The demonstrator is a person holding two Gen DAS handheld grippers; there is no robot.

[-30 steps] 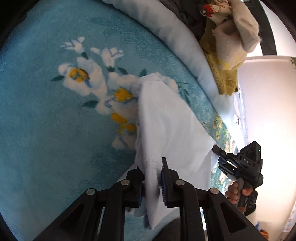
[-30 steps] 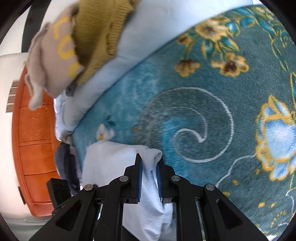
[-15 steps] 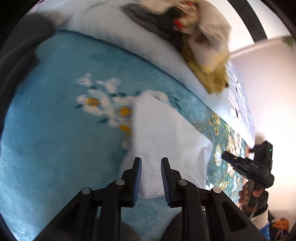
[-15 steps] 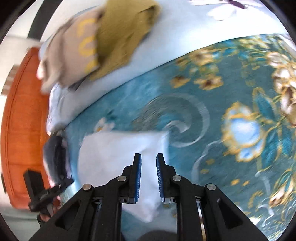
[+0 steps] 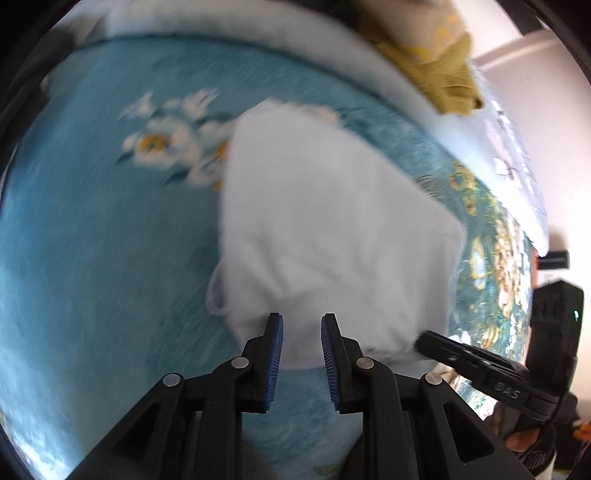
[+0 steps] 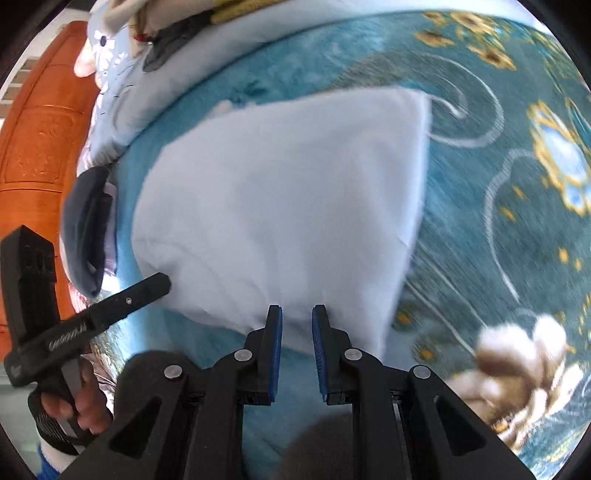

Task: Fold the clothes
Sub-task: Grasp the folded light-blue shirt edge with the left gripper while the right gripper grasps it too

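A white garment [image 5: 332, 229] lies folded flat on the teal flowered blanket [image 5: 92, 258]; the right wrist view shows the same garment [image 6: 280, 199]. My left gripper [image 5: 301, 319] hovers over its near edge with the jaws a little apart and nothing pinched between them. My right gripper [image 6: 296, 310] stands the same way over the near edge, open and holding nothing. Each gripper also shows in the other's view: the right gripper [image 5: 424, 338] at the garment's right corner, the left gripper [image 6: 159, 282] at its left side.
A heap of mustard and beige clothes [image 5: 439, 62] rests on a pale blue quilt [image 5: 258, 29] along the blanket's far edge. A dark blue garment [image 6: 85, 229] lies left of the white one, beside an orange wooden cabinet [image 6: 37, 129]. A person's hand [image 6: 74, 406] grips the left handle.
Both grippers let go of the white garment and drew back. The garment, held up in folds before, now lies spread flat on the blanket.
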